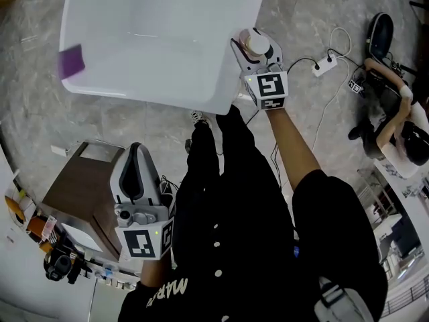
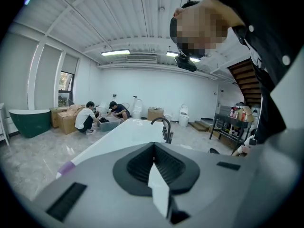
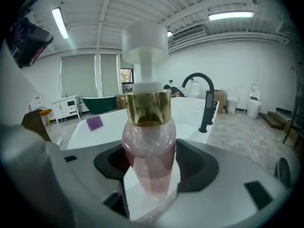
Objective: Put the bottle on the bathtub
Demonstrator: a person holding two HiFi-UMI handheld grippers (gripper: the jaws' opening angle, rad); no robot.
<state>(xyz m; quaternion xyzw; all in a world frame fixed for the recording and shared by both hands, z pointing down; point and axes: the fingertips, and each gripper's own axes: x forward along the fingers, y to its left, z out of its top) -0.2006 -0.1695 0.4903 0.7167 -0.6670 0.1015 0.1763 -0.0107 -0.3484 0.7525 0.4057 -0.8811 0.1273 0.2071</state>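
A clear pink bottle (image 3: 148, 151) with a gold collar and a white pump cap stands upright between the jaws of my right gripper (image 3: 149, 186), which is shut on its body. In the head view the bottle (image 1: 255, 43) and right gripper (image 1: 253, 54) hang just off the near right corner of the white bathtub (image 1: 147, 94). The tub (image 3: 190, 112) lies straight ahead in the right gripper view. My left gripper (image 1: 137, 151) is held low at my left side, well away from the tub, its jaws together with nothing in them (image 2: 159, 194).
A purple block (image 1: 71, 61) sits on the tub's left rim. A black faucet (image 3: 205, 103) rises at the tub's far end. A brown cabinet (image 1: 74, 193) stands by my left gripper. A power strip (image 1: 325, 64) with cables and a seated person (image 1: 395, 126) are on the right.
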